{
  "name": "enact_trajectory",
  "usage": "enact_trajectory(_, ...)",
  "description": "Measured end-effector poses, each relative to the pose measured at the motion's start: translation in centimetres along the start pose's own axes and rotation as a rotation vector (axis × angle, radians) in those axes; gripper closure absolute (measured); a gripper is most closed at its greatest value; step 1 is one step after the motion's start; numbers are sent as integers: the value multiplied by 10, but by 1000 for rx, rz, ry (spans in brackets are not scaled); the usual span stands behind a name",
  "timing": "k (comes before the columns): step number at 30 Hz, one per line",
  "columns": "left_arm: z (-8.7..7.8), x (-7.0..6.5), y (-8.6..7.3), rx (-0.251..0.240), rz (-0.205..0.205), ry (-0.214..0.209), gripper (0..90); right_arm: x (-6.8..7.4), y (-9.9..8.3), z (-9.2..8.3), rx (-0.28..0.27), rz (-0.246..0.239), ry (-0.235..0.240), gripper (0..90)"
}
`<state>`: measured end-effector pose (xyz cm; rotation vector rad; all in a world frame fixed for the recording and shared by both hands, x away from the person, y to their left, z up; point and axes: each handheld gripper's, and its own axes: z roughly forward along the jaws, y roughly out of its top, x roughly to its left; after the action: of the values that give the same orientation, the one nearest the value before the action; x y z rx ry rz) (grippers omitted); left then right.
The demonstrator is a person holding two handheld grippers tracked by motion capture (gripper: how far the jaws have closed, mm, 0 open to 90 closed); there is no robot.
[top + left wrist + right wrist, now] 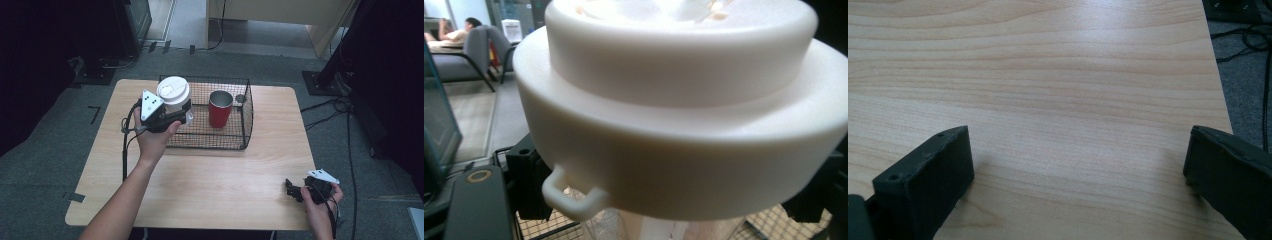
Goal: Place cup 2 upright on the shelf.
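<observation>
- Clear cup (182, 112) with a white lid (173, 90) stood at the left end of the wire basket (246, 122), near the desk's (215, 185) far-left corner; the hand covered most of its body.
- Left gripper (172, 118) was clamped on the cup under the lid; in the left gripper view the lid (684, 125) hid the jaws almost entirely.
- Red tumbler (220, 108) stood in the basket, apart from the cup.
- Right gripper (292, 189) lay at the desk's near-right corner, jaws wide over bare wood (1063, 100), holding nothing.
</observation>
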<state>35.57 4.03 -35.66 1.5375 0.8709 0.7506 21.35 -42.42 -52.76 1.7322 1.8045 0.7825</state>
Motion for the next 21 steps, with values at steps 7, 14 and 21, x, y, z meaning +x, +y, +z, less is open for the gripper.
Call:
enact_trajectory(7, 17, 3, -16, 41, -4, 23, 167, 0, 0, 0, 0, 0, 0, 0)
enact_trajectory(14, 32, 3, -35, 87, -9, 51, 167, 0, 0, 0, 1, 0, 0, 0)
enact_trajectory(21, 43, 2, -48, 126, -2, 65, 167, 0, 0, 0, 1, 1, 1, 0)
